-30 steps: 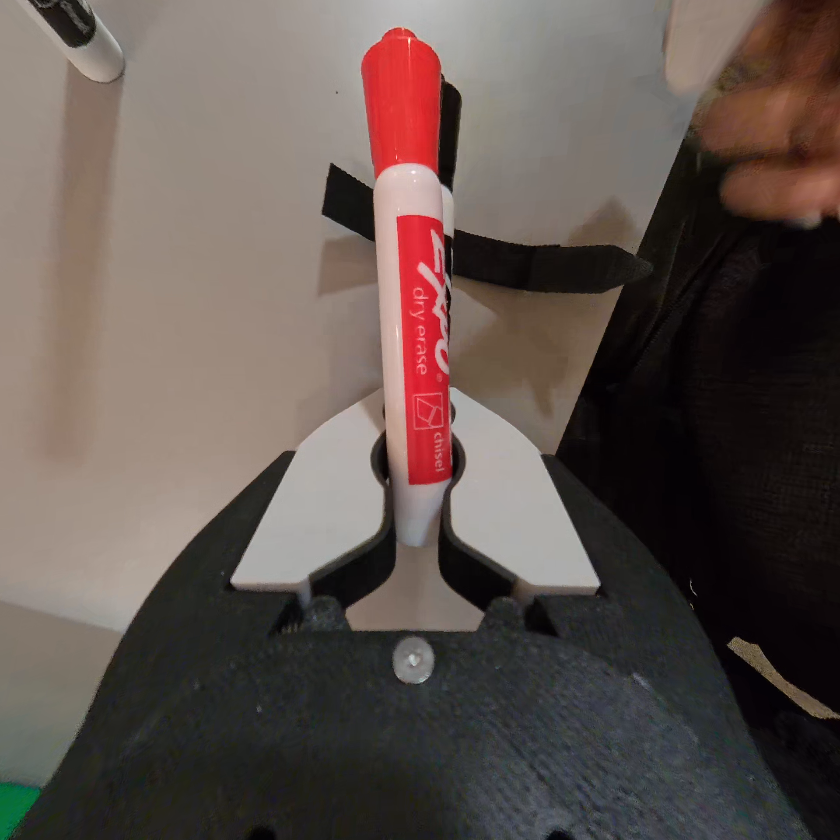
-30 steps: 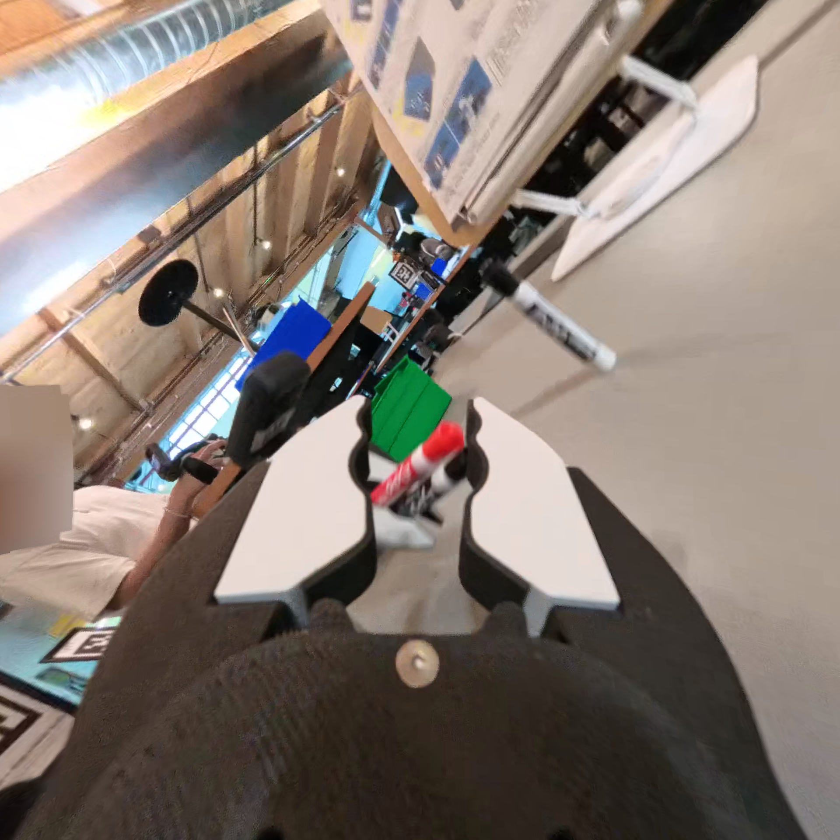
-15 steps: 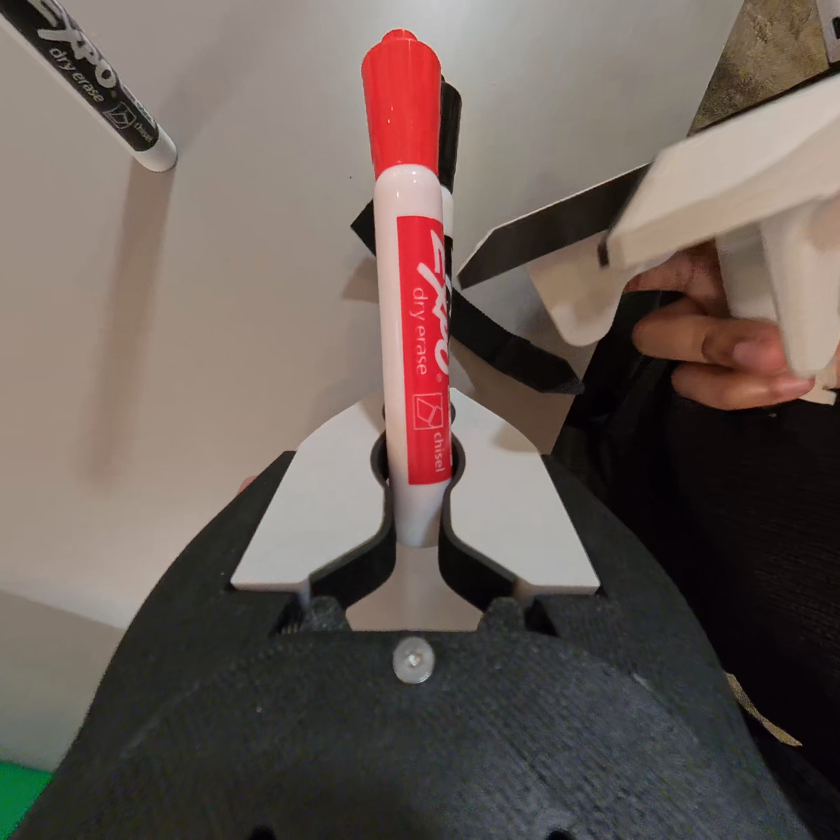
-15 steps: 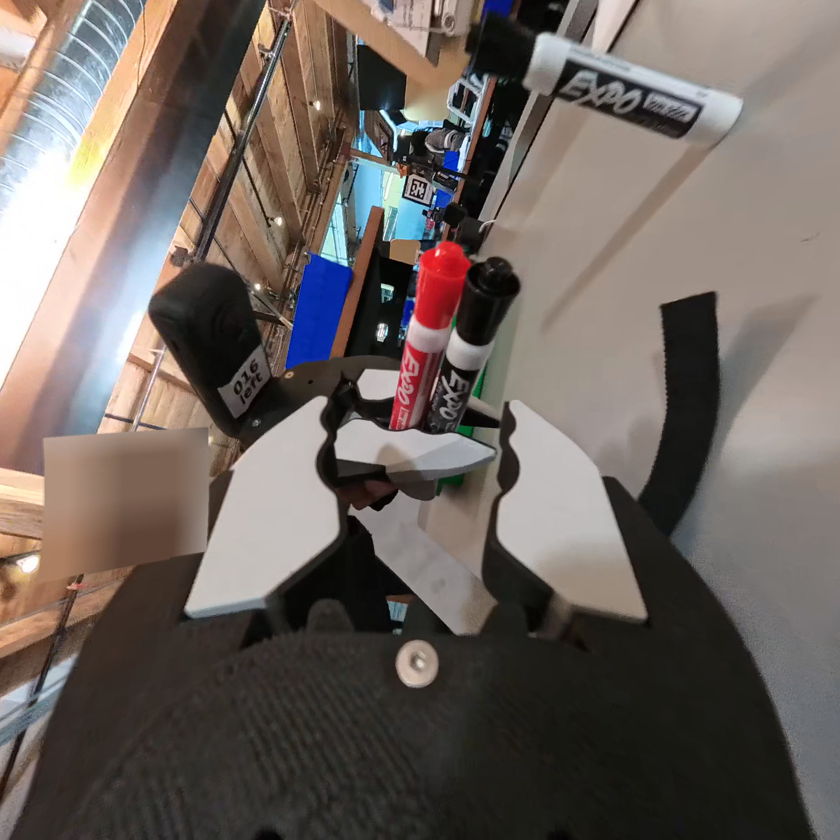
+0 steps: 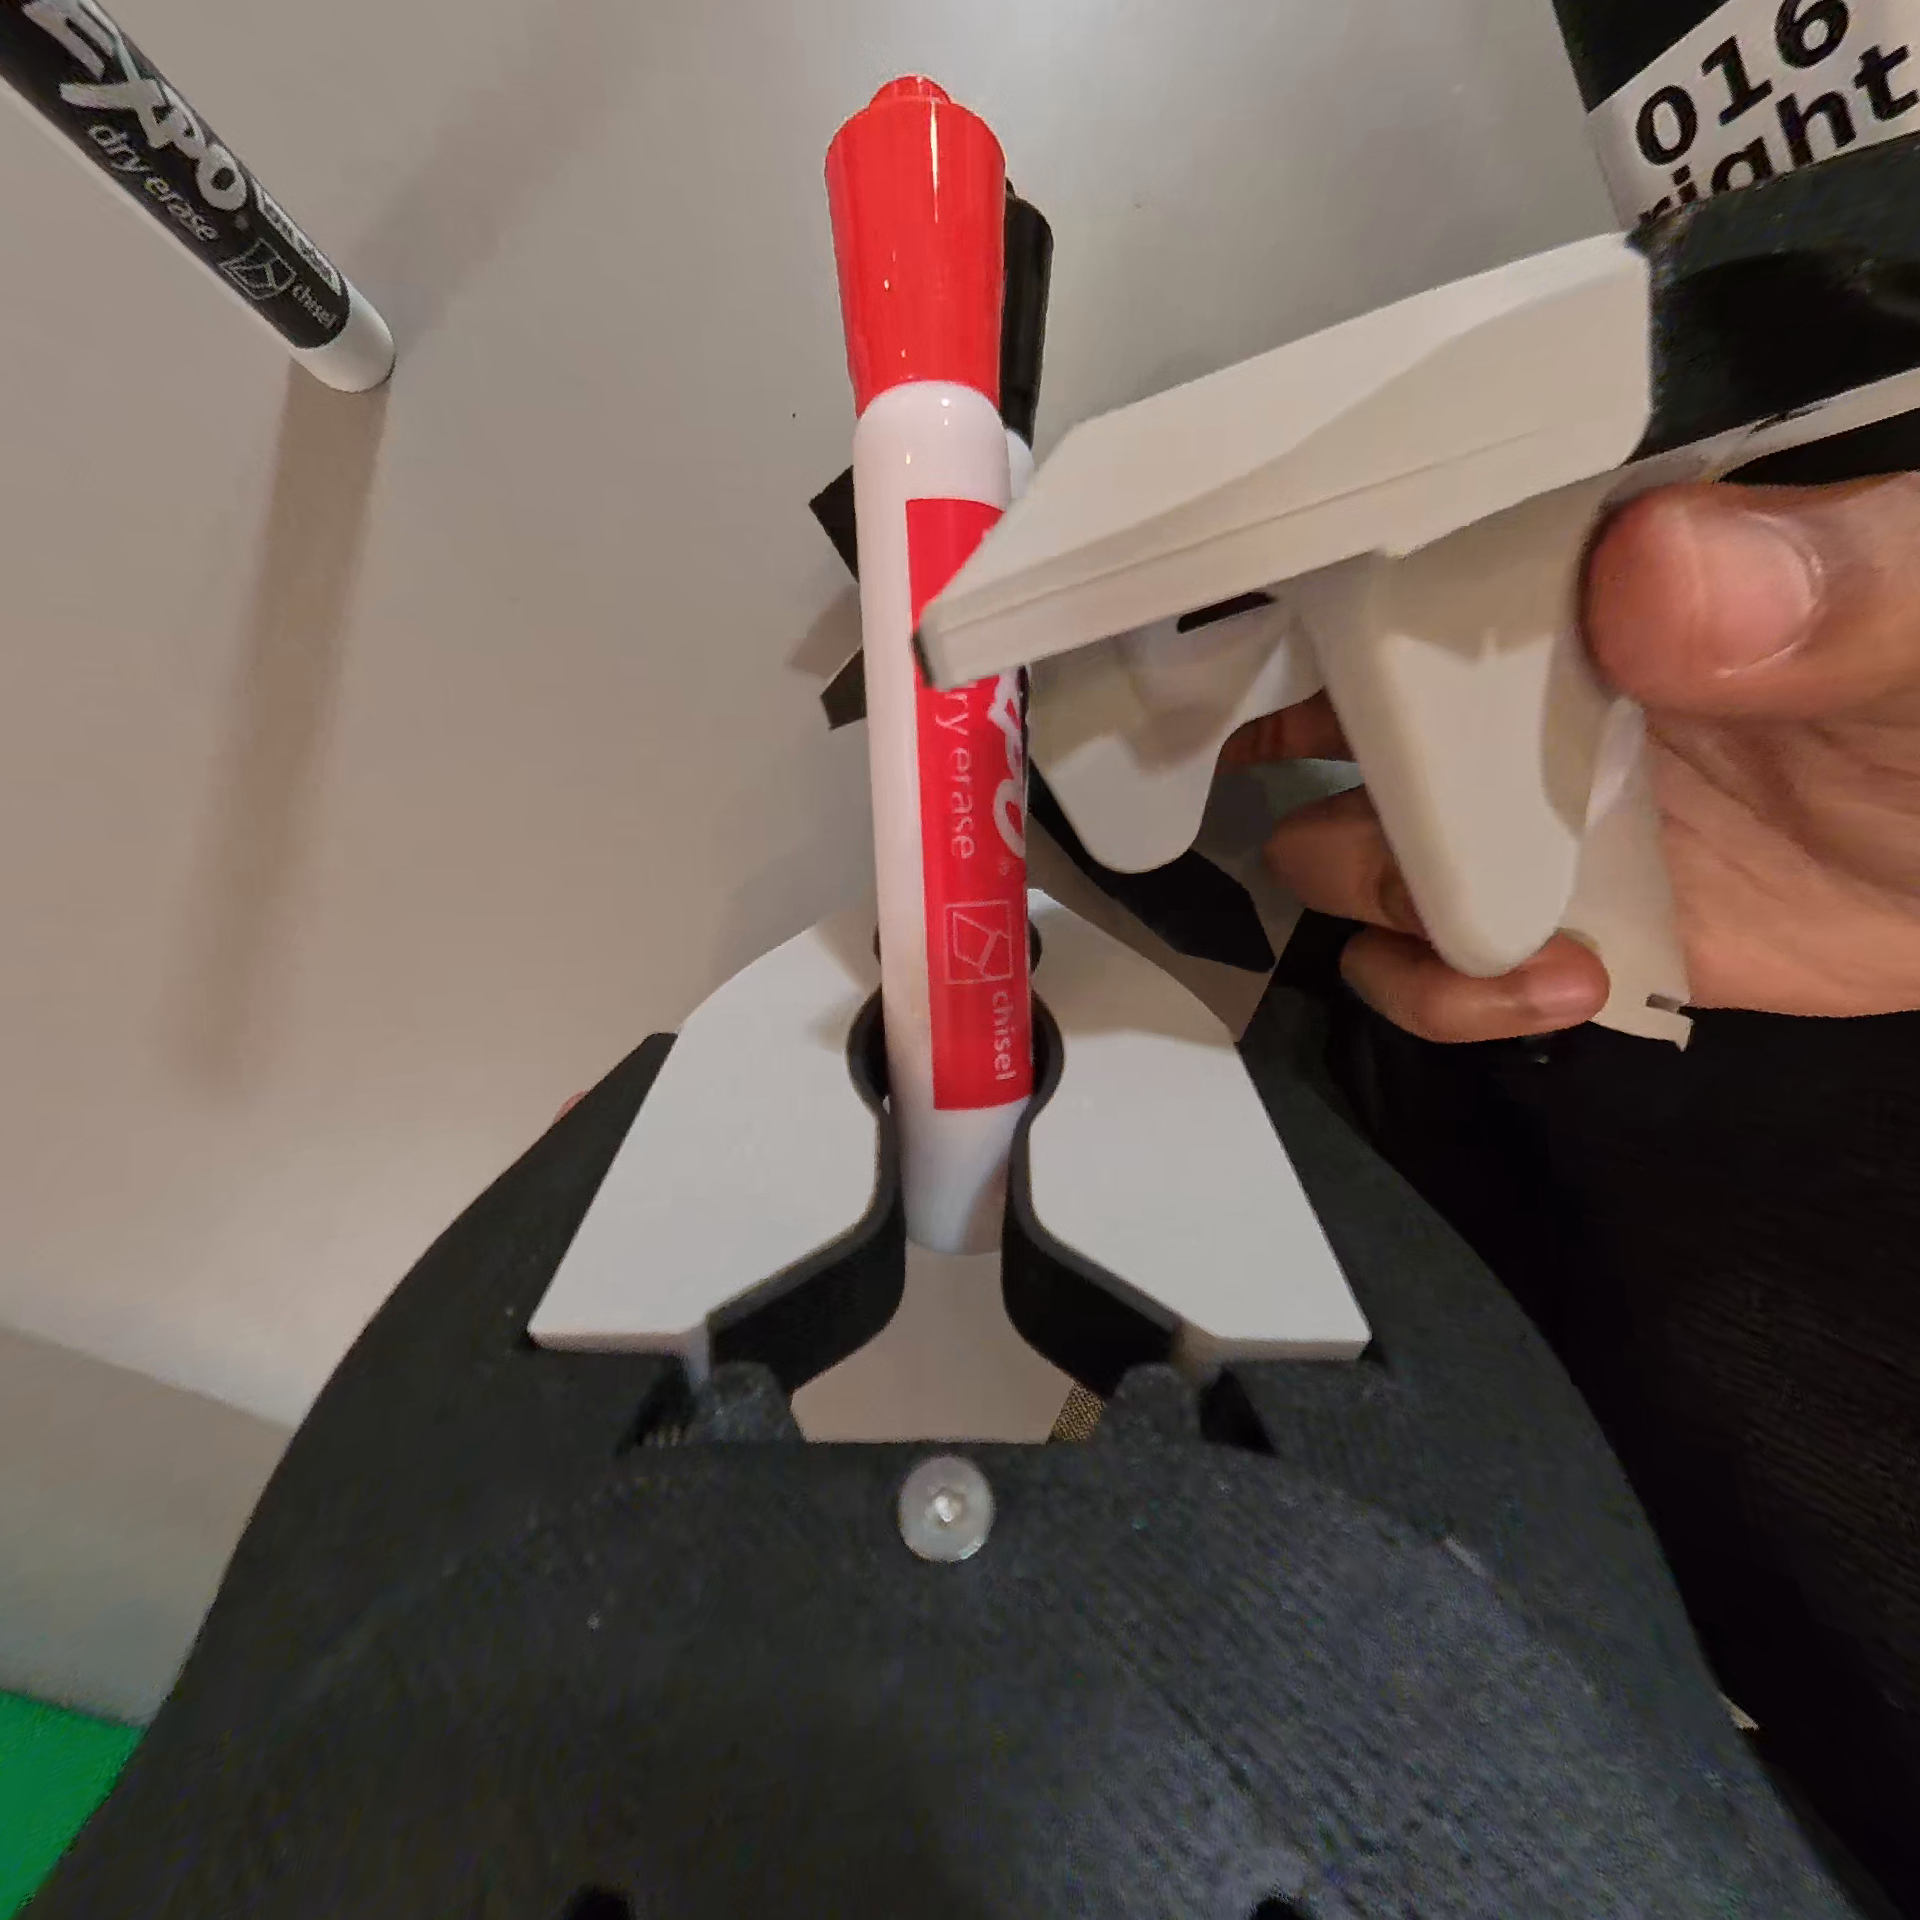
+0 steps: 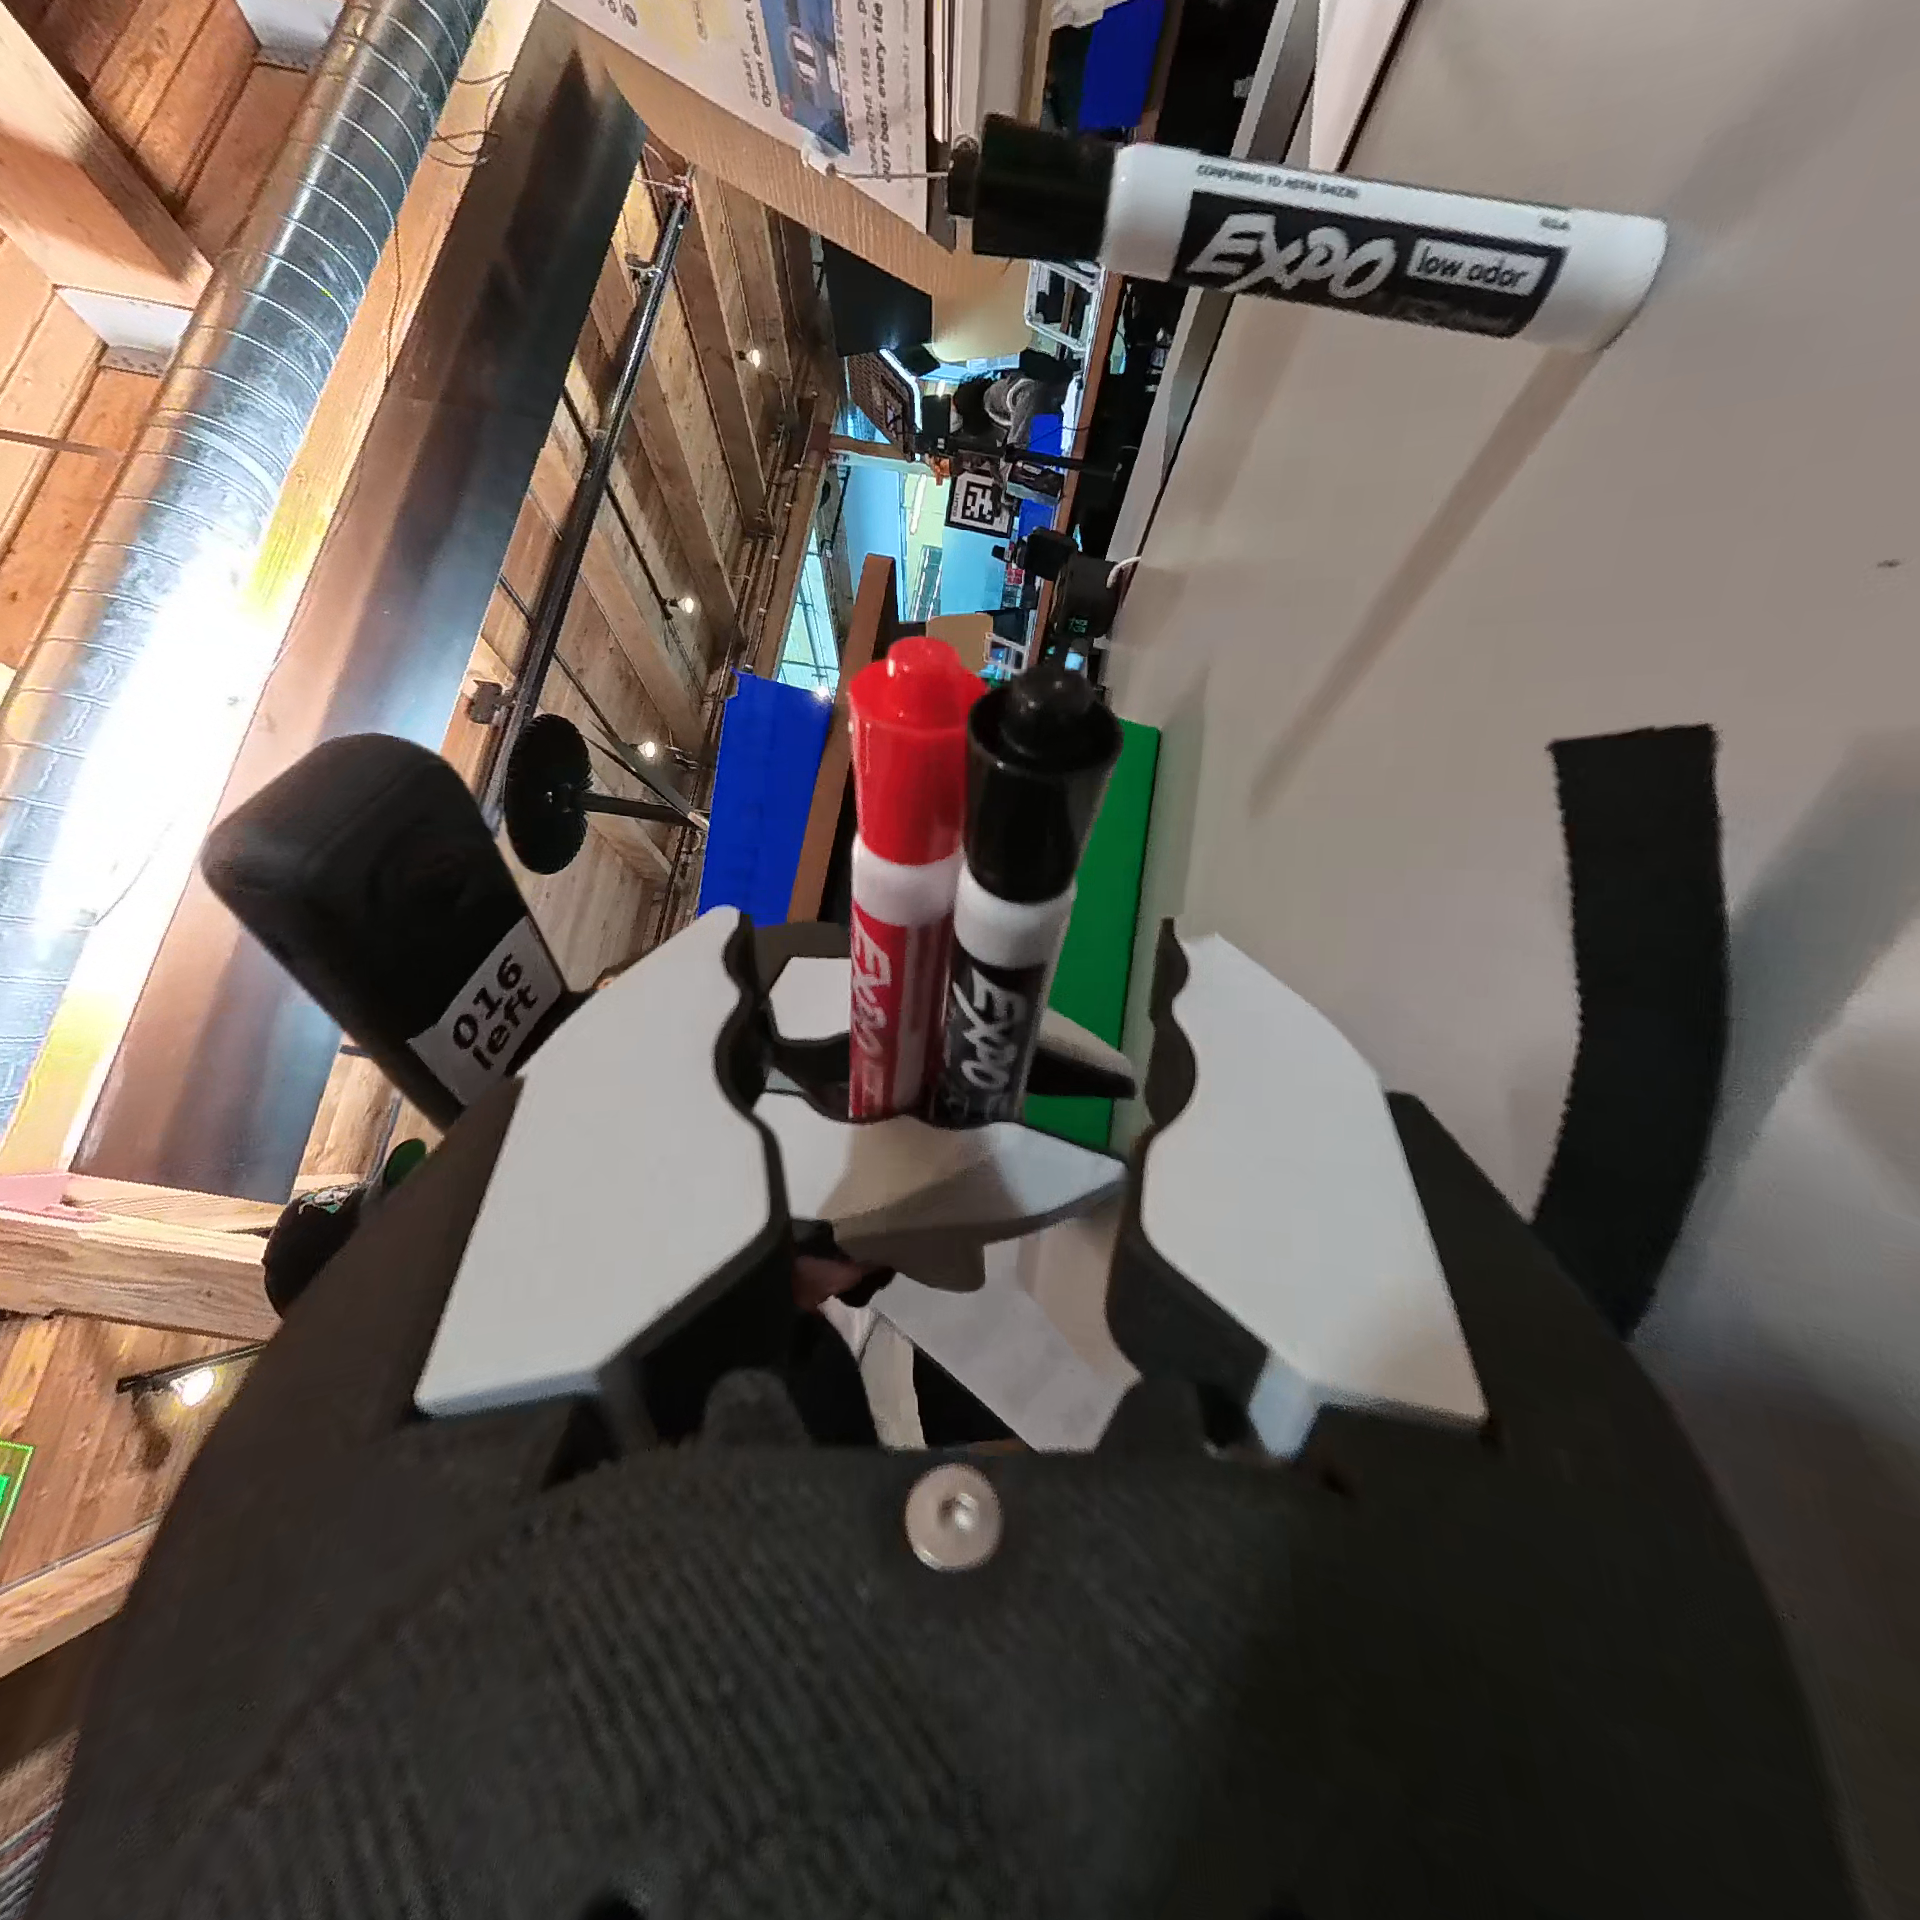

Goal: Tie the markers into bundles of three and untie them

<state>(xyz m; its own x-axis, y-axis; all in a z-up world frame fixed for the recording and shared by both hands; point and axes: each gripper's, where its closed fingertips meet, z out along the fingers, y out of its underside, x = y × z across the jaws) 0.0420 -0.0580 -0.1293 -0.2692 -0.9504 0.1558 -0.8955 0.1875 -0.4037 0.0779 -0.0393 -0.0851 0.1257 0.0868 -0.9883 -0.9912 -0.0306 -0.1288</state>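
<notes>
Your left gripper [image 5: 951,1091] clamps the red marker [image 5: 935,644] and black marker [image 6: 1023,925] at frame centre. Your right gripper [image 6: 951,1049] gapes empty. The third marker [image 6: 1340,255], upper right, and the strap [image 6: 1631,997] remain unbundled.

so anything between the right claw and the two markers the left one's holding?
Nothing visible. The right claw is open, and the red marker and black marker stand in the gap ahead, clamped in the left claw. The black strap lies off to one side.
</notes>
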